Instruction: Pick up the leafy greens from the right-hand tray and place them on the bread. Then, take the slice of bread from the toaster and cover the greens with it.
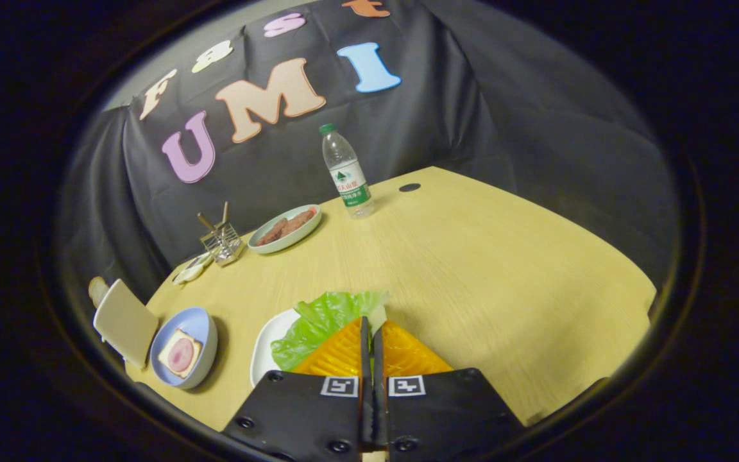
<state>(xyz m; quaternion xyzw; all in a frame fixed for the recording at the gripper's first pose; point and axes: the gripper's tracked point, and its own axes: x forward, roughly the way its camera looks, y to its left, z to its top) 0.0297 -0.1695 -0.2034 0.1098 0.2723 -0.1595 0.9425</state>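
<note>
Light wood-grain table (pixel 472 256) w/ a rounded far edge, a dark round grommet hole (pixel 410 187) near the back; black cloth wall (pixel 504 109) draped behind & around both sides of the booth. Gripper (pixel 371 327) sits low over the near part of the table, angled down; its two fingers are drawn nearly together w/ just a thin slit left, tips resting at the leafy greens (pixel 324 321). Greens lie on a white tray (pixel 267 350), just ahead of & partly under the fingers, spreading to the left of them; can't tell if a leaf edge is actually pinched in the slit. Each finger base carries a small square black-&-white marker tag. Left of the tray, close by: blue bowl-plate (pixel 206 327) holding a bread slice (pixel 177 356) w/ a pink round of meat on top. Left again, just beside the bowl: beige toaster (pixel 124 324), a bread slice end (pixel 97 290) poking out behind it. Further back on the left: wire rack (pixel 222 242) w/ wooden-handled utensils, a small white dish (pixel 190 269) next to it, then a pale green plate (pixel 280 240) w/ brown meat pieces. Clear water bottle (pixel 346 170), green cap, stands upright near the back wall, right of the green plate; label is white/green w/ a triangle logo, text too small to read.
</note>
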